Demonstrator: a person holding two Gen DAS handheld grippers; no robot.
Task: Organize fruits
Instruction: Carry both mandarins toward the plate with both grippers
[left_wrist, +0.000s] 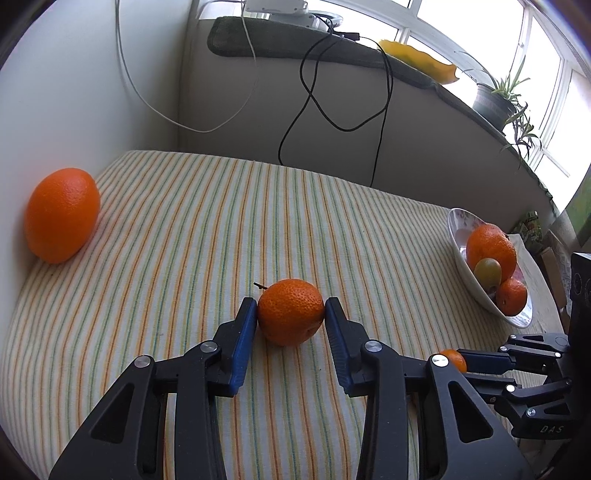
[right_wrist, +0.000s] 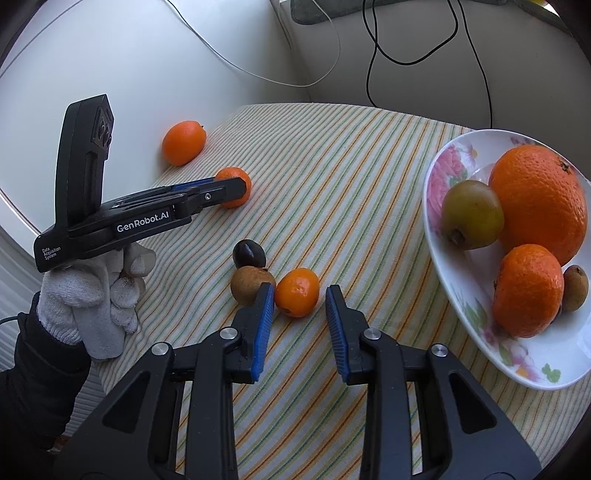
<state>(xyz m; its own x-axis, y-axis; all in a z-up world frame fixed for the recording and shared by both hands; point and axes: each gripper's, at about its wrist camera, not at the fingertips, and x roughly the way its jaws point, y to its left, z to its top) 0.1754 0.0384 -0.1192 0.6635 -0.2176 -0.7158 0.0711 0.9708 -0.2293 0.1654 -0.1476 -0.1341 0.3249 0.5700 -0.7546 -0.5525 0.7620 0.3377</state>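
Fruits (right_wrist: 535, 199) partly fill the plate (right_wrist: 458, 306); left gripper (left_wrist: 290, 314) jaws clamp a tangerine (left_wrist: 290, 316), right gripper (right_wrist: 300, 295) jaws stand narrowly apart around a small orange fruit (right_wrist: 297, 291), others wait on the desk (right_wrist: 351, 177).

Bright daylight pours through the blown-out window (left_wrist: 491, 33), shadows stay soft, focus is sharp, and fisheye bending darkens every corner.

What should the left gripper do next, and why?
Probably lift a little, straight up. The left gripper has both blue pads against the sides of the mandarin, which rests on the striped cloth. A short lift would test the hold before carrying it right to the plate, which already holds fruit.
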